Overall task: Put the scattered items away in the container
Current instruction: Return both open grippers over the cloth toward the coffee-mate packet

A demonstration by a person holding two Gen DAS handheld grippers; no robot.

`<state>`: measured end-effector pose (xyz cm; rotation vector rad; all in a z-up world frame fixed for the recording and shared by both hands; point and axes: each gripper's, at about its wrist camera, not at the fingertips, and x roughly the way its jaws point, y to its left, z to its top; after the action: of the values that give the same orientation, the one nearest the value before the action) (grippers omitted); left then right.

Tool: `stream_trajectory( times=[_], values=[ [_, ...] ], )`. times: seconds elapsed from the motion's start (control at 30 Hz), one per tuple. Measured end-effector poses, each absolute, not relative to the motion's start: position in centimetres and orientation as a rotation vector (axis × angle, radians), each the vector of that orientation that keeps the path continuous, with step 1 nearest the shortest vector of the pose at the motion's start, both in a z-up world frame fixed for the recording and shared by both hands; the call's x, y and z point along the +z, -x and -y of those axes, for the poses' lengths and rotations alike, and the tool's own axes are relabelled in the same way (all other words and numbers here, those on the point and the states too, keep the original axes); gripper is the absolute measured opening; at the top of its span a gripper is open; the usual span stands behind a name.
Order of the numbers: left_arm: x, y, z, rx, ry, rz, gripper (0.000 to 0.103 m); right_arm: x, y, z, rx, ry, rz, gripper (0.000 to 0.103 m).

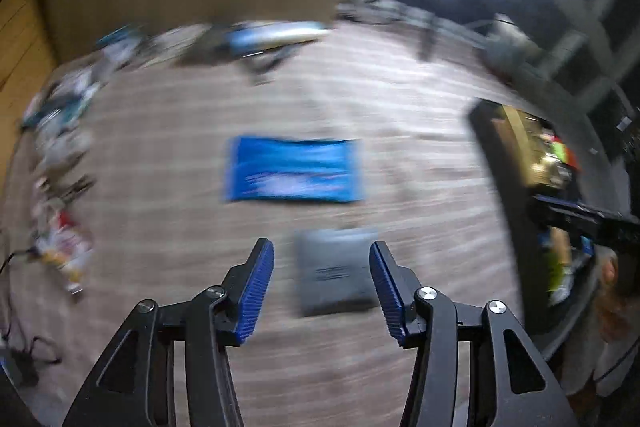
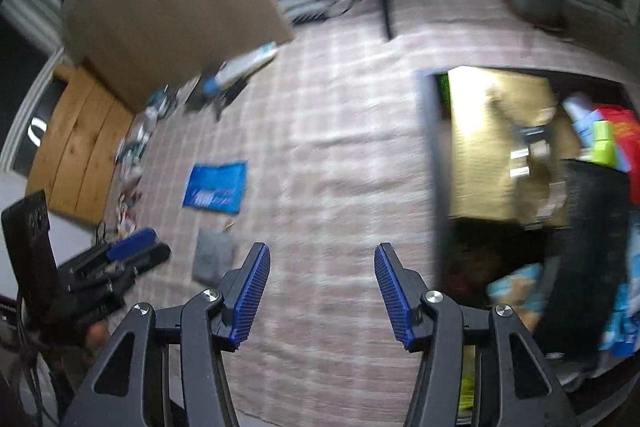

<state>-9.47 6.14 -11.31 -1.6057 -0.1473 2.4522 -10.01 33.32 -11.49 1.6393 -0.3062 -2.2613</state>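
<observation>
Both tongs hang released over the checked rug: the left gripper just above the grey pouch, blue packet beyond; the right gripper empty, left of the container.

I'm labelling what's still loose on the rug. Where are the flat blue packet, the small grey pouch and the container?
Flat blue packet (image 1: 294, 171): left wrist view, its middle.
Small grey pouch (image 1: 334, 273): left wrist view, its centre.
Container (image 2: 434, 163): right wrist view, its near wall.
</observation>
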Motion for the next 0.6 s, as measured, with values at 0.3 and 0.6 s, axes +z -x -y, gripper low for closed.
stream_trajectory(
  times=[0.3, 0.6],
  values=[
    [-15.8, 11.1, 8.7, 2.568, 1.840, 0.279, 0.059, -15.7, 10.4, -24.7, -2.139, -1.751, 0.220, 0.054],
    [-17.7, 13.3, 16.0, 2.592, 1.913, 0.364, 0.062, -18.3, 11.1, -19.0, -2.084, -1.818, 0.177, 0.058]
  ],
)
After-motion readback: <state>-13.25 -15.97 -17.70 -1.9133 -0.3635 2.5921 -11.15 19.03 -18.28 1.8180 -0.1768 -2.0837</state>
